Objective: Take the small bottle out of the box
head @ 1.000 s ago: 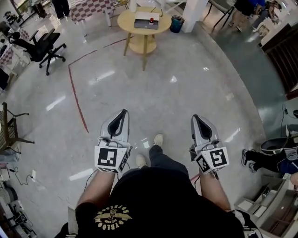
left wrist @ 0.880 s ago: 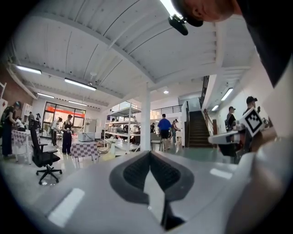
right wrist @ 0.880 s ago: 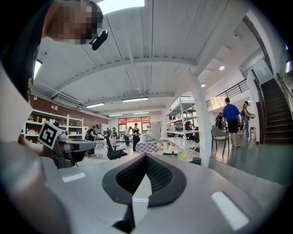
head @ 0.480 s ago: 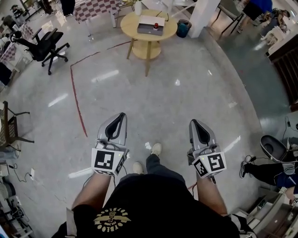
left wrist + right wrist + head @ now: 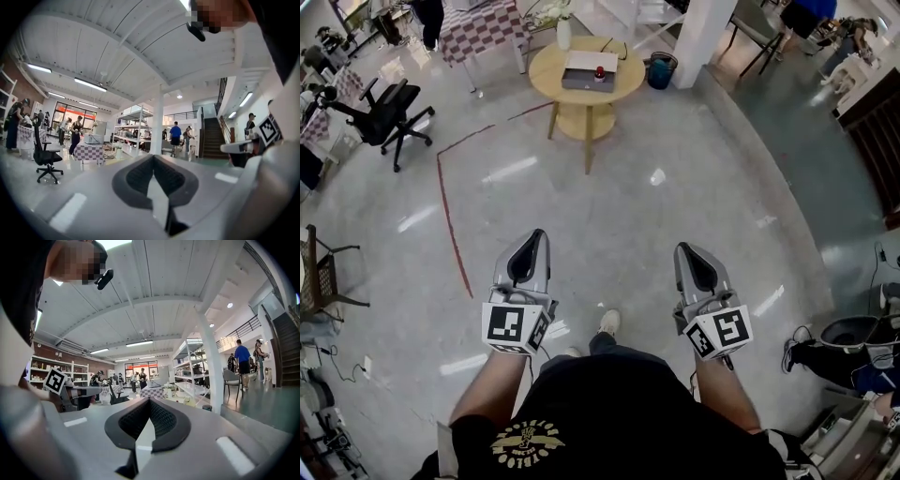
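Head view: I'm holding both units out low over the shiny floor (image 5: 675, 187), w/ nothing near them. L hand-held gripper (image 5: 535, 234): jaws together, nothing between them. The left gripper view agrees, the pads meet and only the hall shows beyond. R hand-held gripper (image 5: 682, 249) is the same: closed, empty.

The box (image 5: 586, 73) sits on the round wooden bench (image 5: 542, 66) far ahead, well apart from both grippers. A small red thing (image 5: 600, 71) shows at the box's right half. It's too small for me to tell if it's the small bottle, or whether it's in or on the box.

A white vase (image 5: 563, 33) stands at the bench's back-left edge. A blue bin (image 5: 657, 70) is on the floor just right of the bench, next to a white pillar (image 5: 694, 33). Black office chair (image 5: 389, 103) is off to the left, and a red line (image 5: 448, 197) runs along the floor.
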`<state>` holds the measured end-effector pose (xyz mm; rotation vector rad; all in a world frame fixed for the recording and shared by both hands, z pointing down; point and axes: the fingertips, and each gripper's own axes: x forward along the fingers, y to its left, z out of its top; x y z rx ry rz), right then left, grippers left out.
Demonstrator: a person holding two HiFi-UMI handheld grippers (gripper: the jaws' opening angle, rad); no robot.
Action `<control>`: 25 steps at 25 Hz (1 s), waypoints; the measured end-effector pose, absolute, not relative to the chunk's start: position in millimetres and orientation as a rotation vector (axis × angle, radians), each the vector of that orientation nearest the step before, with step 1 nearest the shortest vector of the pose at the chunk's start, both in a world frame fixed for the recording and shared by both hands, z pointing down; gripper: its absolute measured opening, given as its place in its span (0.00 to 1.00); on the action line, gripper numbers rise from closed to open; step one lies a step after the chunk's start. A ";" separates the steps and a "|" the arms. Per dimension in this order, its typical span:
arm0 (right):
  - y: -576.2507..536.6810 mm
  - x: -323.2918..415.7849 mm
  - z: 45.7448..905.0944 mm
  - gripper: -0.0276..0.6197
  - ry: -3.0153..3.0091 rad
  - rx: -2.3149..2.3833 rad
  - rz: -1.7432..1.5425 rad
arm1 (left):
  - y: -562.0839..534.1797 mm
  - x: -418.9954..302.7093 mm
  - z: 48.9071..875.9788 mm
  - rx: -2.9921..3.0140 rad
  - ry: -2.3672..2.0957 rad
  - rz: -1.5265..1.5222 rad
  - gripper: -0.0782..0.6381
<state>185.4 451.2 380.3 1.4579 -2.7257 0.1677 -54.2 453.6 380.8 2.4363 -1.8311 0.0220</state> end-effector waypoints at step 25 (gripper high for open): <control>412.6 204.0 383.3 0.05 -2.871 1.264 0.218 | 434.4 -35.2 363.2 2.378 -1.967 0.073 0.11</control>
